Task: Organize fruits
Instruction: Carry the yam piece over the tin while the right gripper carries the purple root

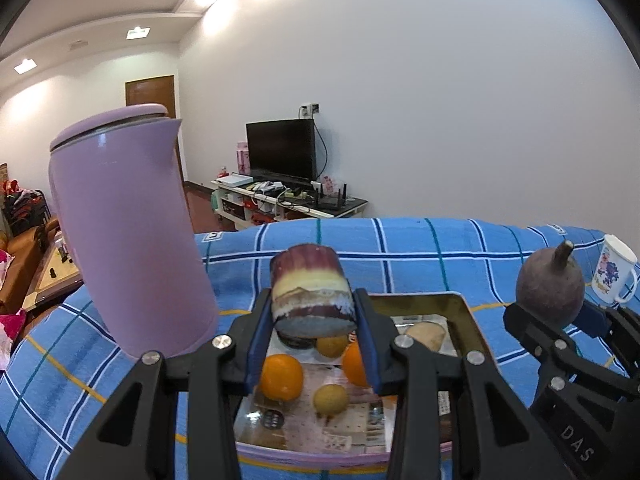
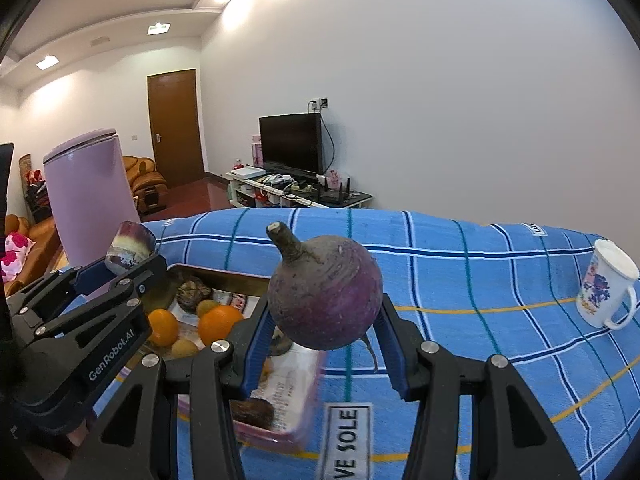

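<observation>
In the left wrist view, the left gripper (image 1: 313, 322) fills the near foreground, its blue-padded jaws closed partway on a short purple and cream cylinder chunk (image 1: 312, 292), which sits upright between the pads. Directly below it lies a pink-rimmed tray (image 1: 466, 308) lined with printed paper. Inside the tray, one orange (image 1: 281, 376) sits at 7 o'clock of the held chunk, a second orange (image 1: 354, 364) at 5 o'clock, partly hidden by the right pad, and a small yellow-brown fruit (image 1: 330, 399) lies between and nearer. Another small yellow fruit (image 1: 332, 345) rests just under the chunk.

At 3 o'clock in this view, the right gripper (image 1: 558, 316) holds a round dark purple root (image 1: 550, 284) with a stub stem pointing up. In the right wrist view the same right gripper (image 2: 326, 332) has its jaws pressed on both flanks of the root (image 2: 325, 292), held above the tray's right edge (image 2: 308, 412) and the blue plaid cloth (image 2: 460, 280).

Farther off, a tall lilac kettle (image 1: 128, 232) stands on the cloth at 10 o'clock of the tray, and a white printed mug (image 2: 608, 288) stands near the cloth's far right edge at 2 o'clock. Beyond the table, a dark television (image 1: 281, 148) sits on a low stand against the white wall at 12 o'clock.
</observation>
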`<action>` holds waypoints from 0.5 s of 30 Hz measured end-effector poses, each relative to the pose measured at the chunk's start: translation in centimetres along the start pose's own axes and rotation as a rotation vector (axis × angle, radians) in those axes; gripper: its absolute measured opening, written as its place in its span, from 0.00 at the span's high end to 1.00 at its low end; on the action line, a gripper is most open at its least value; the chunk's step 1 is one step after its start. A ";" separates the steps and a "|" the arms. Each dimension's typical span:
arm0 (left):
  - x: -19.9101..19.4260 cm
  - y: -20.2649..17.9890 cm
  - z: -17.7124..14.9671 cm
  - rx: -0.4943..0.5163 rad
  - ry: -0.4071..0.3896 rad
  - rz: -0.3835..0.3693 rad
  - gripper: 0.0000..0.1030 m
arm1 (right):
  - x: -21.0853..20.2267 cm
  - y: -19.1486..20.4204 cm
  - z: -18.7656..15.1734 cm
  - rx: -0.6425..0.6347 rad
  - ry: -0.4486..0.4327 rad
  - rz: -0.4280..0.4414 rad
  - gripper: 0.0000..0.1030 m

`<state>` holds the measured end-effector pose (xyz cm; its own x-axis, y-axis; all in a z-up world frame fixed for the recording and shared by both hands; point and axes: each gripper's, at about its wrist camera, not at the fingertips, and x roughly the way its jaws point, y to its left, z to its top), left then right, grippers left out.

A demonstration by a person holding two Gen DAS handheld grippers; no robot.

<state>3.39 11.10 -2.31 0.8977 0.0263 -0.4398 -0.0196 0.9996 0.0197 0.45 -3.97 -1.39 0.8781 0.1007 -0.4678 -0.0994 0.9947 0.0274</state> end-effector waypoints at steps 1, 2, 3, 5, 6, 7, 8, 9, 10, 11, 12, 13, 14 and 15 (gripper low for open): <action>0.2 0.2 0.0 -0.001 0.002 0.005 0.60 | 0.2 0.1 0.1 0.004 0.001 0.007 0.50; 0.2 0.3 0.1 -0.002 0.004 0.009 0.60 | 0.3 0.2 0.2 0.008 0.002 0.013 0.50; 0.3 0.5 0.1 -0.002 0.008 0.015 0.60 | 0.4 0.2 0.2 0.013 0.002 0.018 0.50; 0.8 0.6 0.2 -0.001 0.012 0.021 0.60 | 0.9 0.3 0.5 0.026 0.003 0.031 0.50; 0.9 0.7 0.2 0.001 0.012 0.025 0.60 | 0.7 0.6 0.4 0.031 0.005 0.039 0.50; 1.0 0.6 0.2 0.008 0.012 0.032 0.60 | 1.0 0.7 0.5 0.040 0.010 0.052 0.50; 1.3 0.5 0.3 0.015 0.013 0.041 0.60 | 1.1 0.9 0.5 0.045 0.013 0.059 0.50; 1.4 0.5 0.3 0.017 0.014 0.048 0.60 | 1.3 1.1 0.7 0.054 0.017 0.067 0.50; 1.6 0.7 0.4 0.016 0.019 0.053 0.60 | 1.6 1.2 0.8 0.063 0.019 0.074 0.50; 1.7 0.9 0.4 0.012 0.023 0.057 0.60 | 1.8 1.4 0.8 0.067 0.019 0.077 0.50; 1.8 1.1 0.5 0.008 0.027 0.060 0.60 | 2.0 1.5 1.0 0.074 0.018 0.082 0.50; 2.0 1.3 0.5 0.004 0.031 0.065 0.60 | 2.2 1.6 1.1 0.081 0.016 0.086 0.50; 2.1 1.5 0.5 0.000 0.032 0.071 0.60 | 2.6 1.9 1.4 0.084 0.015 0.089 0.50; 2.3 1.7 0.6 -0.004 0.033 0.080 0.60 | 2.8 2.0 1.6 0.090 0.015 0.094 0.50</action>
<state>5.66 12.83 -2.74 0.8782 0.1061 -0.4663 -0.0920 0.9944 0.0528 3.47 -1.66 -1.26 0.8599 0.1936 -0.4724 -0.1377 0.9790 0.1506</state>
